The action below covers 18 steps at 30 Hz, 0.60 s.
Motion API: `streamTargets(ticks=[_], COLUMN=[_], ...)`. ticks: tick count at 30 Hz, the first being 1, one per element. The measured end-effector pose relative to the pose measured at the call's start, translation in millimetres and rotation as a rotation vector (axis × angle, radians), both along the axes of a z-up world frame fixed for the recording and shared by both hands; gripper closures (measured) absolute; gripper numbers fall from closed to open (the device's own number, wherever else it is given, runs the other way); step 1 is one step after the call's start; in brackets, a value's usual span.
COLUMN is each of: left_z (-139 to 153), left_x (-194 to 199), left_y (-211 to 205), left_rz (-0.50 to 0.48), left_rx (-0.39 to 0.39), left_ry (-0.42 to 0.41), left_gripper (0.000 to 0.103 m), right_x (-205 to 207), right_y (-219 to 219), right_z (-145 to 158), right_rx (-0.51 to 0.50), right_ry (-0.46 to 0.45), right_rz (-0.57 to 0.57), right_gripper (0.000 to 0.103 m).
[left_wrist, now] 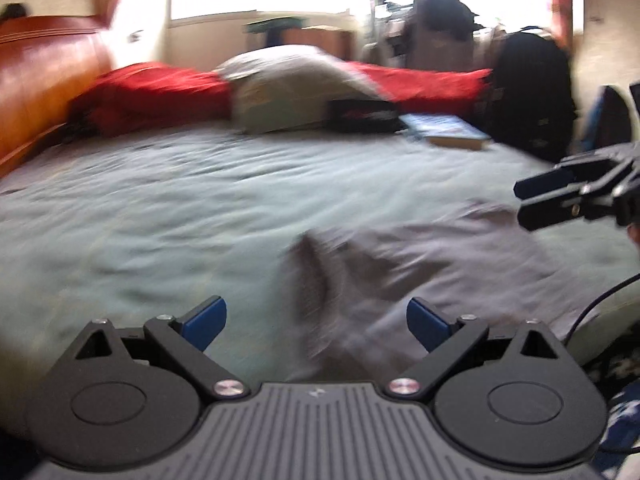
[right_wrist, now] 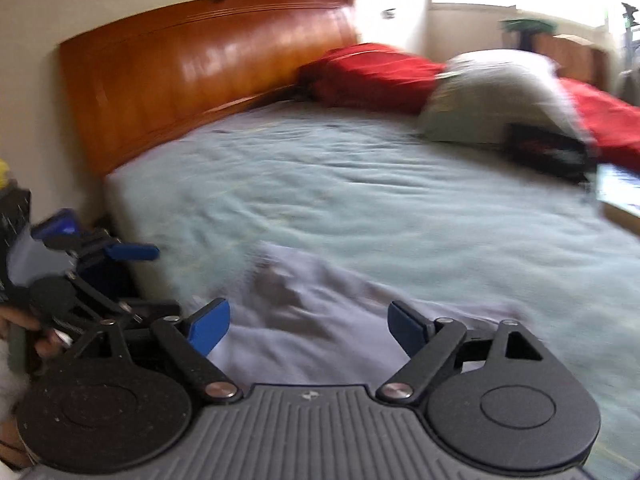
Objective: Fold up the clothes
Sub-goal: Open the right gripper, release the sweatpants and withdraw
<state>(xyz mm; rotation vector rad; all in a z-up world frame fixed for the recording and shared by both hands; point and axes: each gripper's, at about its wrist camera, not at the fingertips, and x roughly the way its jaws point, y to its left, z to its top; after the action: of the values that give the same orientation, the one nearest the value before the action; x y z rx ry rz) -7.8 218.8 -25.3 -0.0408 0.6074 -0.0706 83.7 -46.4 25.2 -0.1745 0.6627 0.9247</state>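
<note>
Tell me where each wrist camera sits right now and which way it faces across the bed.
Left wrist: on the left gripper, jaws open, looking over the grey garment toward the pillow; right gripper at its right edge.
Right wrist: on the right gripper, jaws open, facing the headboard; the other gripper and a hand show left.
Shared: garment, green sheet, pillow, red blanket.

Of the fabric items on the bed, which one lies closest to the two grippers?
The crumpled lavender-grey garment, spread on the pale green bedsheet just ahead of both grippers. The red blanket and grey-white pillow sit far back near the window.
</note>
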Motion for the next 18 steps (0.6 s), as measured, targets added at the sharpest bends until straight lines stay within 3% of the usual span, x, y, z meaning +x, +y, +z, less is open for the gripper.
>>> streamTargets(ticks=[2,7,8,10,13,18], left_z=[-3,-32,-38,-46,-33,-22], left_x=[18,60,64,65,46,13], left_y=[-11,-25,-23,-13,2,19], left_rz=[-0.078,-0.177,-0.134,-0.077,-0.078,-0.009], left_rx=[-0.056,-0.190,-0.162,-0.143,-0.227,-0.208], left_ry=[0.000,0.088,0.111,0.132,0.109,0.058], left_gripper=[0.006,0.006,0.007,0.017,0.015,0.011], right_x=[-2,-4,-4,-6,-8,-4], right_y=[-27,-87,-97,-113,-132,-139], right_z=[2,-5,-7,-12,-20,-38], right_rx=[-0.039,-0.080,-0.081,-0.073,-0.030,0.077], right_ry=[-0.022,-0.005,0.006,0.024,0.051,0.112], right_rz=[-0.077,-0.240,-0.268,-0.319,-0.373,-0.409], right_gripper=[0.010,0.008,0.008,0.008,0.008,0.008])
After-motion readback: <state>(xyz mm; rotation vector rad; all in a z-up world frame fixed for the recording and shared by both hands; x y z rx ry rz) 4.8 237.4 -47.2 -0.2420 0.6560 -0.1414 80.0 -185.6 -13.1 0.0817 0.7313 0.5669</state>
